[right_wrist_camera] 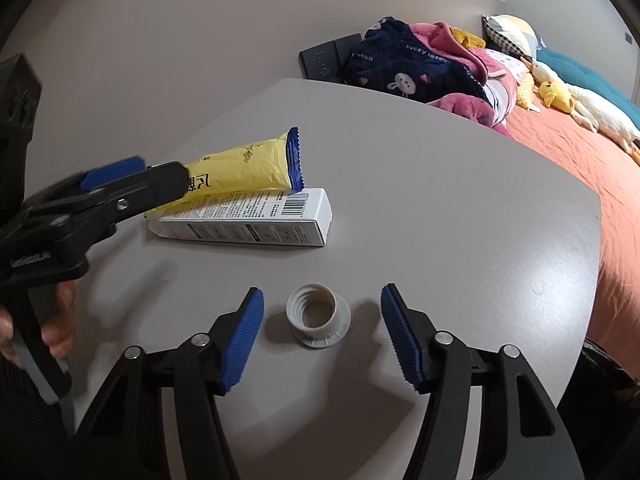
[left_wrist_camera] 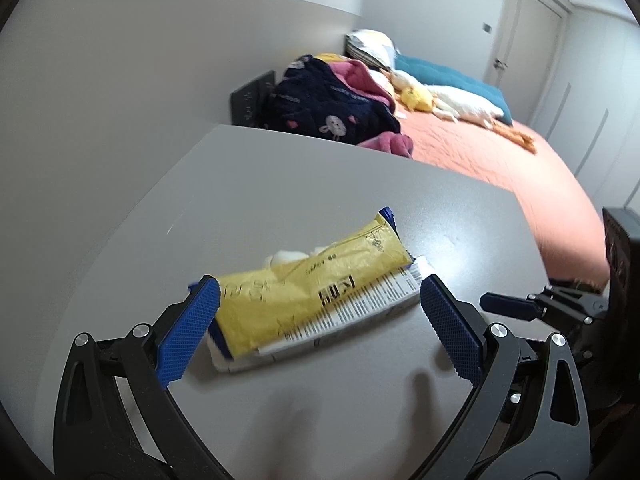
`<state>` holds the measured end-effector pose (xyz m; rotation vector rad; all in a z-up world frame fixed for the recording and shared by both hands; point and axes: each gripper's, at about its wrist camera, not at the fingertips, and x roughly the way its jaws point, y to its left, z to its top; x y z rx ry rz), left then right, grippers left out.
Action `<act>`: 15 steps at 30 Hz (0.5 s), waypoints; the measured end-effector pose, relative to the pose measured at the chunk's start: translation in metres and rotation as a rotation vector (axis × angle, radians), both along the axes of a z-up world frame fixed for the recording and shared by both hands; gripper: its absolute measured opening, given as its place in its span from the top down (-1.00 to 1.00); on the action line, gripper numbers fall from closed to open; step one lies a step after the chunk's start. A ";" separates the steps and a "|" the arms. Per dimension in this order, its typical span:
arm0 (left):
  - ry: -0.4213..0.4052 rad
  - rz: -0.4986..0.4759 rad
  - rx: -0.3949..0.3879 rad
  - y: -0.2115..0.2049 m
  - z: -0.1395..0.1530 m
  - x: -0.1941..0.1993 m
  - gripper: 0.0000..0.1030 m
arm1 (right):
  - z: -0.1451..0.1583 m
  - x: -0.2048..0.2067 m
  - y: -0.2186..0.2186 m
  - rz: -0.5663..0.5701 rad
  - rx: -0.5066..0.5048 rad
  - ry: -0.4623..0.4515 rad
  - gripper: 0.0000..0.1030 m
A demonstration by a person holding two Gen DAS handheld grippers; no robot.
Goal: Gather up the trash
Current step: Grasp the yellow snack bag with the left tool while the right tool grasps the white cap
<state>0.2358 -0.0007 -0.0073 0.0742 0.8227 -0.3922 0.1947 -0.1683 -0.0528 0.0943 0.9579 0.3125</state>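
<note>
Three pieces of trash lie on the grey table (left_wrist_camera: pixel 360 184), none collected.

Left wrist: left gripper (left_wrist_camera: pixel 320 312) jaws apart, straddling the yellow wrapper (left_wrist_camera: pixel 304 288) lying on the white box (left_wrist_camera: pixel 360 308); pads not pressing.

Right wrist: right gripper (right_wrist_camera: pixel 322 336) jaws apart around the white threaded cap (right_wrist_camera: pixel 319 314), no contact. Everything left to pick up, I judge.

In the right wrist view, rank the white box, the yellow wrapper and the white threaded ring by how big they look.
1. white box
2. yellow wrapper, close to the box, partly hidden behind the left gripper
3. white threaded ring, clearly smallest despite sitting nearest the camera
</note>
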 end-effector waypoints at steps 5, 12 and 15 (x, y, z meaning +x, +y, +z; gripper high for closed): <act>0.032 -0.050 0.011 0.001 -0.011 0.018 -0.88 | -0.003 0.007 0.001 0.010 -0.009 -0.001 0.04; 0.076 -0.061 0.003 0.007 -0.026 0.039 -0.77 | -0.004 0.011 0.004 0.025 -0.018 -0.006 0.50; 0.114 -0.057 -0.007 0.008 -0.032 0.048 -0.26 | -0.004 0.012 0.005 0.033 -0.018 -0.009 0.50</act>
